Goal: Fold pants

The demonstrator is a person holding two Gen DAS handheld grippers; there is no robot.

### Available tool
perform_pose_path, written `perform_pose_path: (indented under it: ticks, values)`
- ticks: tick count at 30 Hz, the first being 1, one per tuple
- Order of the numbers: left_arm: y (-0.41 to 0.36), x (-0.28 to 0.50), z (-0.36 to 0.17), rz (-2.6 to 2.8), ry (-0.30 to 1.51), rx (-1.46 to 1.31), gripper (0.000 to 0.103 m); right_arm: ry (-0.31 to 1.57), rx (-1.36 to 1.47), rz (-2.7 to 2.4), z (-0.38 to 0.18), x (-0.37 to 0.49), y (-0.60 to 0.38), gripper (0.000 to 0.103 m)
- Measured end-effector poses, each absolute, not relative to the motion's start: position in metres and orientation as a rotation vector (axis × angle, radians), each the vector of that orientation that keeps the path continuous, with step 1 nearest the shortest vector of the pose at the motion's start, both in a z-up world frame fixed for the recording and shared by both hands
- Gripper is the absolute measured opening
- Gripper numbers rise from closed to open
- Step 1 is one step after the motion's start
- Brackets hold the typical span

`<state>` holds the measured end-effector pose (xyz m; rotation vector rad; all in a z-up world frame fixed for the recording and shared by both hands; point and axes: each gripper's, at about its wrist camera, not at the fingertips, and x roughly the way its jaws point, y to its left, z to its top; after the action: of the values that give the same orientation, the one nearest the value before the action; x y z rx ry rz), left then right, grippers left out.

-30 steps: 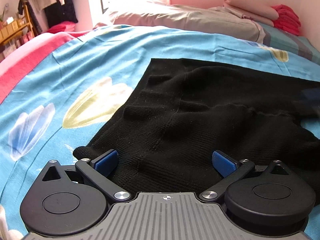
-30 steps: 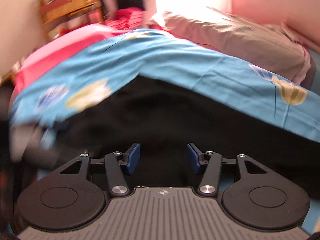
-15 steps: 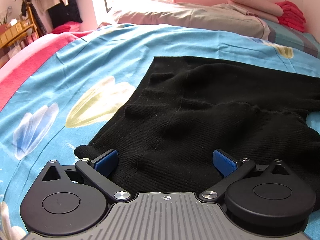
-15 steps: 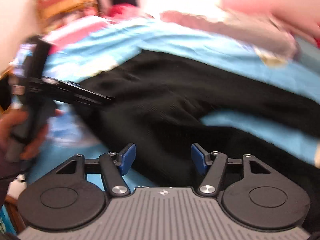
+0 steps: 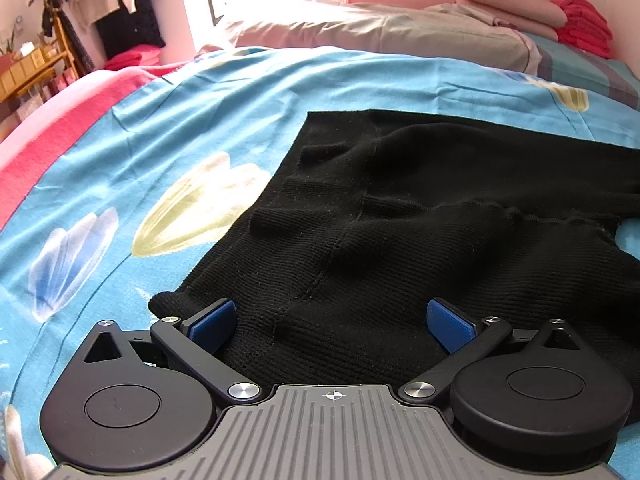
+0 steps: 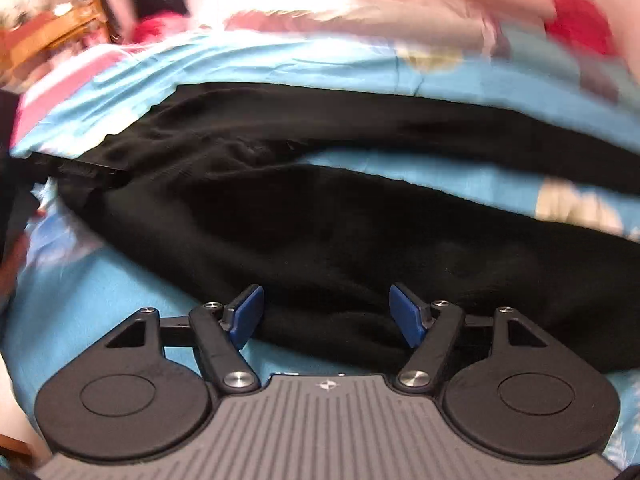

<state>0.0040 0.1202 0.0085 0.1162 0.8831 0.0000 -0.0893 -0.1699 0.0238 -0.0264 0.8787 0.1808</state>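
One pair of black ribbed knit pants (image 5: 420, 216), spread flat with its two legs apart; no fold is visible, so you have the whole job left. Your left gripper (image 5: 332, 316) sits at the near waist edge, blue pads wide apart, cloth lying between them ungrasped. Your right gripper (image 6: 326, 312) is likewise released, the near leg's edge between its pads; this view is blurred. Ahead of both: blue flower-print bedsheet (image 5: 200, 128), soft and yielding under the pants. Far ahead: grey pillow (image 5: 380, 36); ahead right, stacked red and pink folded textiles (image 5: 576, 24); ahead left, hanging clothes (image 5: 116, 4) and wooden shelf (image 5: 32, 68).
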Motion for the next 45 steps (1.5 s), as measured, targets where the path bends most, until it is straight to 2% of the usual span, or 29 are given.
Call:
perform_pose_path:
  ticks: [3,6,10,14,16,21,27,29,32,36,39,41,45]
  values:
    - [0.119,0.005,0.009,0.005,0.886,0.119,0.103,0.918,-0.032,0.213,0.039,-0.096,-0.171,0.074]
    - [0.118,0.004,0.008,0.012,0.883,0.119,0.103,0.841,-0.005,0.133,0.049,-0.096,-0.186,0.077]
    - [0.117,0.004,0.008,0.016,0.884,0.120,0.103,0.897,0.026,0.038,0.025,-0.085,-0.206,0.078]
    - [0.116,0.004,0.008,0.020,0.885,0.126,0.103,0.894,-0.021,0.077,0.028,-0.106,-0.210,0.078]
    - [0.115,0.005,0.009,0.023,0.892,0.122,0.103,0.914,0.007,0.104,0.034,-0.112,-0.221,0.073]
    - [0.113,0.005,0.021,0.044,0.922,0.080,0.103,0.758,0.099,-0.075,0.056,-0.120,-0.271,0.078]
    - [0.099,0.005,0.029,0.034,0.922,0.035,0.103,0.783,0.097,-0.208,0.017,-0.111,-0.313,0.080]
    - [0.092,0.010,0.021,0.056,0.944,0.073,0.103,0.806,0.054,-0.204,0.021,-0.122,-0.308,0.080]
    - [0.085,0.014,0.012,0.077,0.939,0.124,0.103,0.813,0.139,-0.178,0.031,-0.134,-0.326,0.078]
    - [0.087,0.019,0.009,0.090,0.939,0.104,0.103,0.673,0.136,-0.312,0.050,-0.139,-0.348,0.078]
    - [0.087,0.020,0.008,0.104,0.933,0.104,0.103,0.654,0.117,-0.348,0.039,-0.121,-0.363,0.078]
    - [0.086,0.020,0.007,0.109,0.925,0.105,0.103,0.745,0.137,-0.395,0.021,-0.109,-0.380,0.078]
    - [0.087,0.020,0.006,0.114,0.918,0.103,0.103,0.732,0.130,-0.404,0.017,-0.136,-0.392,0.082]
